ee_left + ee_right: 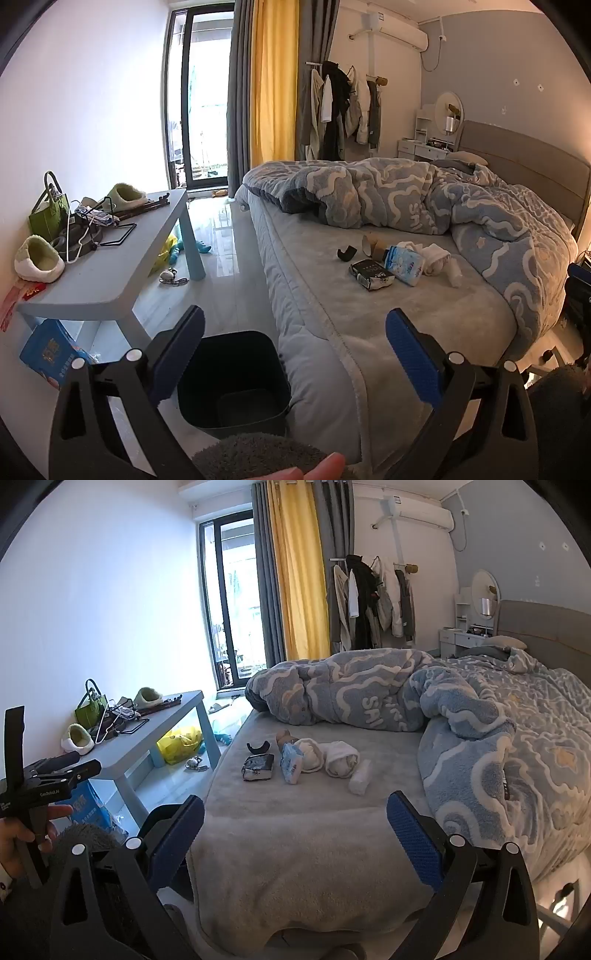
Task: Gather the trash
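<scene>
Blue-padded left gripper (295,328) and right gripper (295,812) gaping wide, empty; crumpled black-and-white snack wrapper (258,767) lying well ahead on grey fleece bed (295,849).

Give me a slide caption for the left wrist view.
Open left gripper above black bin beside bed, trash pile ahead.

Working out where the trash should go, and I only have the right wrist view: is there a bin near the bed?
Observer: Yes. A black bin stands on the floor against the near corner of the bed, with its top open.
Operator: Anything in it yet?
Observer: I see nothing inside, only its dark bottom.
Operator: Is the left gripper free?
Observer: The left gripper is open, with nothing between its fingers.
</scene>
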{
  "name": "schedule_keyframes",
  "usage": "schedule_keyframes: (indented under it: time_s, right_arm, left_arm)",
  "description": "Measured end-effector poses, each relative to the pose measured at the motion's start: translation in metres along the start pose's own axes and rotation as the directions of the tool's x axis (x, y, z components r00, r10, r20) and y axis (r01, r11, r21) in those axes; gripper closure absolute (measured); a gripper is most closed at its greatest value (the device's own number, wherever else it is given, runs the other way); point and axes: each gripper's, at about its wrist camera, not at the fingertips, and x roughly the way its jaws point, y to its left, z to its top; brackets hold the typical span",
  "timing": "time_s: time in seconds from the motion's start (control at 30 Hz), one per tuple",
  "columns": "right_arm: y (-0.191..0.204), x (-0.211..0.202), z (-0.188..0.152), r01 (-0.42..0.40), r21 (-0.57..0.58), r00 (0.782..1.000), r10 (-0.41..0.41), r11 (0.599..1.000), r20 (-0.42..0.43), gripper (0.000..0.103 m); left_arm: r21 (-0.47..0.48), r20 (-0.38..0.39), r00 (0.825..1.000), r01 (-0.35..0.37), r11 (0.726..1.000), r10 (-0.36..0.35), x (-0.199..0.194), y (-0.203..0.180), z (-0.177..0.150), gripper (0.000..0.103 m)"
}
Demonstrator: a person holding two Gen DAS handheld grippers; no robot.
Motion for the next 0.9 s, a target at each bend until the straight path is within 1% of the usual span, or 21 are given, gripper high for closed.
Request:
schedule_keyframes:
  time_s: [0.9]
  right_arm:
    - [-0.0013,0.0033,-0.0038,0.001,-0.003,1.0,-0.001,1.0,-0.007,0.003]
  left_arm:
    - [0.004,0.004,1.0,-0.002,1.0,0.002,-0.0001,-0.0003,0.0,0.003]
